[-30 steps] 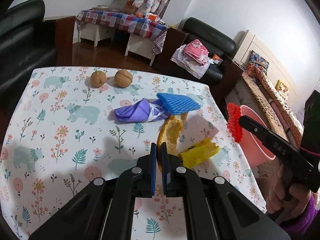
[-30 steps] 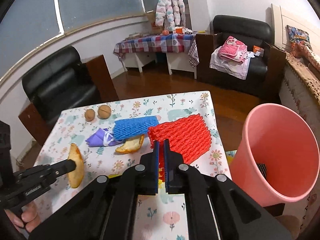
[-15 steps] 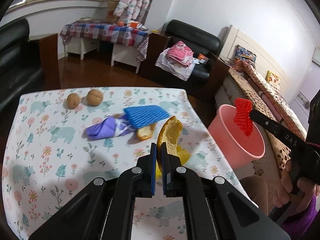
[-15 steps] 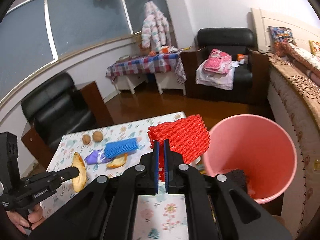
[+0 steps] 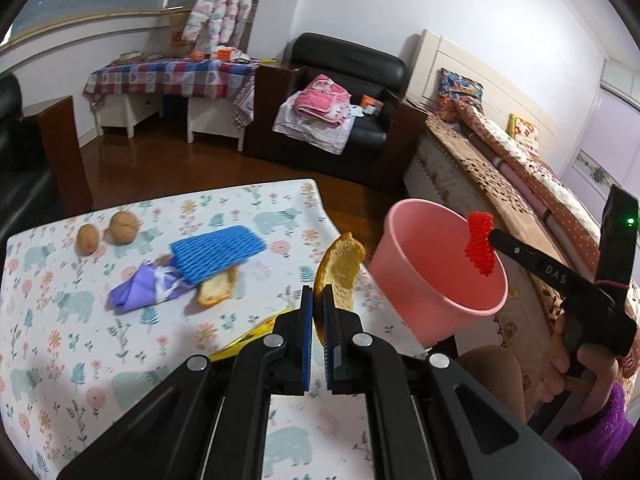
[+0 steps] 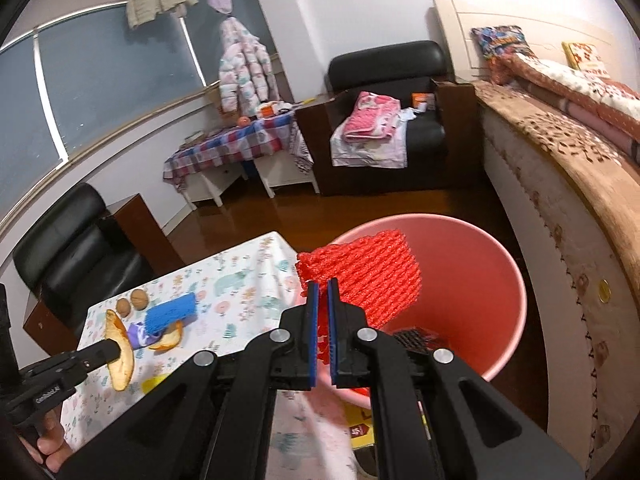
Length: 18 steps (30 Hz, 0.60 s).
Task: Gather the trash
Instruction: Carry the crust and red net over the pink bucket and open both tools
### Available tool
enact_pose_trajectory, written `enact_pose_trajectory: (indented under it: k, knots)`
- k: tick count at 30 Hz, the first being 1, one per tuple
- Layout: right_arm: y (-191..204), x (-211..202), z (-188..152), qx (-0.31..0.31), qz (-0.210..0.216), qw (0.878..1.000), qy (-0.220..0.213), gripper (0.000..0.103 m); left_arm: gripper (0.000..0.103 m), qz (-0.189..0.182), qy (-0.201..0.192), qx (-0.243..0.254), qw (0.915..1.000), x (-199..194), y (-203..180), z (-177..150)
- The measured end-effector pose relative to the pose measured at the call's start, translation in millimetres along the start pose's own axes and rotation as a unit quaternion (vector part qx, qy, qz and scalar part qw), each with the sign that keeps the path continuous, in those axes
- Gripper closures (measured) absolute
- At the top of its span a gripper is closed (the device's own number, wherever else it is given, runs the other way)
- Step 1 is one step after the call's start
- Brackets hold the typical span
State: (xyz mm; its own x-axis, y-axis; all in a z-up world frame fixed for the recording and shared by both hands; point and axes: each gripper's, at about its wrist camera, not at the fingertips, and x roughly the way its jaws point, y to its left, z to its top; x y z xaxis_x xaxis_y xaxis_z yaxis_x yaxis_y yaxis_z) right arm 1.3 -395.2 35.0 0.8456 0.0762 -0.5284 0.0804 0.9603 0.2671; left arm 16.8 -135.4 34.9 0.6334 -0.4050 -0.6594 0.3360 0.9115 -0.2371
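Red net (image 6: 372,276) now over bucket (image 6: 516,280).

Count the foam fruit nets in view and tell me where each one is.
2. The red foam net is clamped in the right hand-held gripper over the pink bin. The blue foam net lies on the table. Others may be hidden inside the bin.
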Motion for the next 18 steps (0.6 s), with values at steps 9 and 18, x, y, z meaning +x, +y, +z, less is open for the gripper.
enact_pose_trajectory:
  k: [9,18]
  knots:
    - [-27.4,11.6,-7.3,0.022,-0.006,1.0,0.016,0.098,0.099,-0.018,0.002,0.028,0.9994,15.3,-34.7,14.8]
    - [-38.6,14.2,-14.9,0.03,-0.001,0.999,0.026,0.098,0.099,-0.047,-0.001,0.063,0.9969,38.3,-74.6,34.8]
